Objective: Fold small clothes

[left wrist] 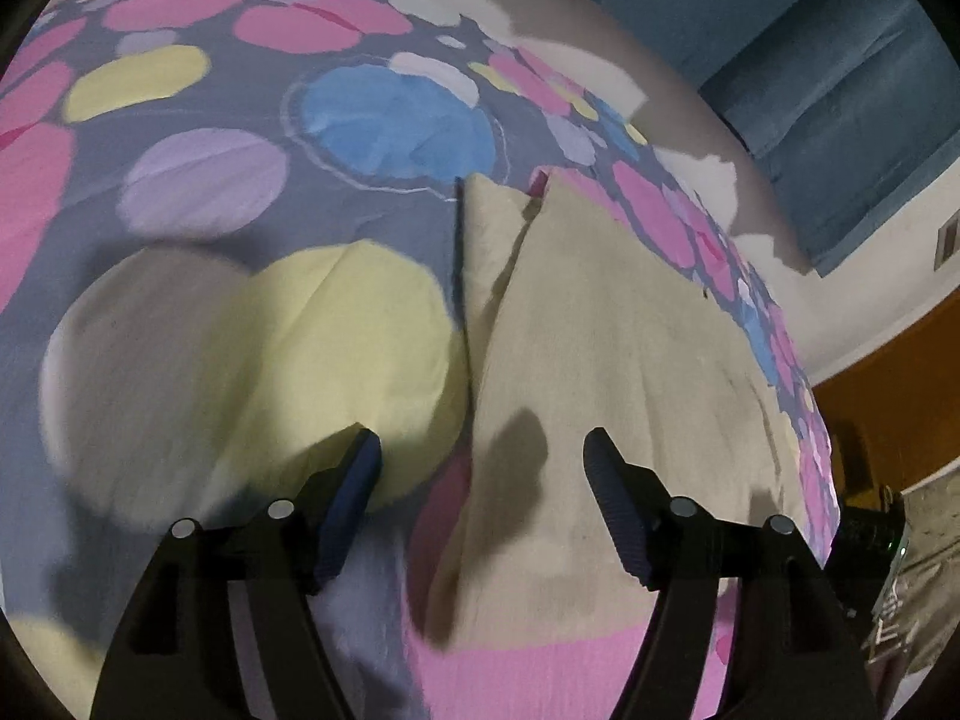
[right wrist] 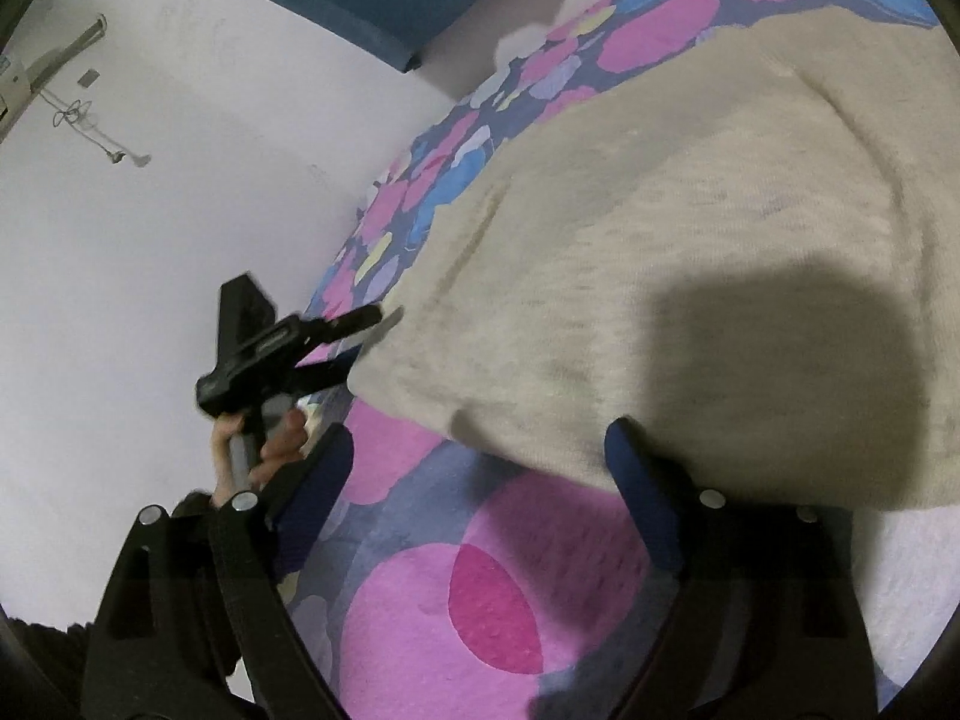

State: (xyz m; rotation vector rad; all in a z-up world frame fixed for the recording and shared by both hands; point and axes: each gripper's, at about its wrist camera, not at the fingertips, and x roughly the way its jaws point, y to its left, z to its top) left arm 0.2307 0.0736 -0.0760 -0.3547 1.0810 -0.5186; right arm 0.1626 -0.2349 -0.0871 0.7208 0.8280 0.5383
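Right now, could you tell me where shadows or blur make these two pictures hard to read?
Left wrist view: dim, soft with blur; a dark shadow falls on the beige garment between the open left gripper fingers. Right wrist view: a big shadow covers the garment's near part above the open right gripper; the bedsheet looks smeared; fisheye bends both.

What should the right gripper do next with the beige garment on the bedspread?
Probably ease forward and close on the beige garment's near hem: the right gripper is open with nothing between its fingers, just short of that edge, and the left gripper is open too.
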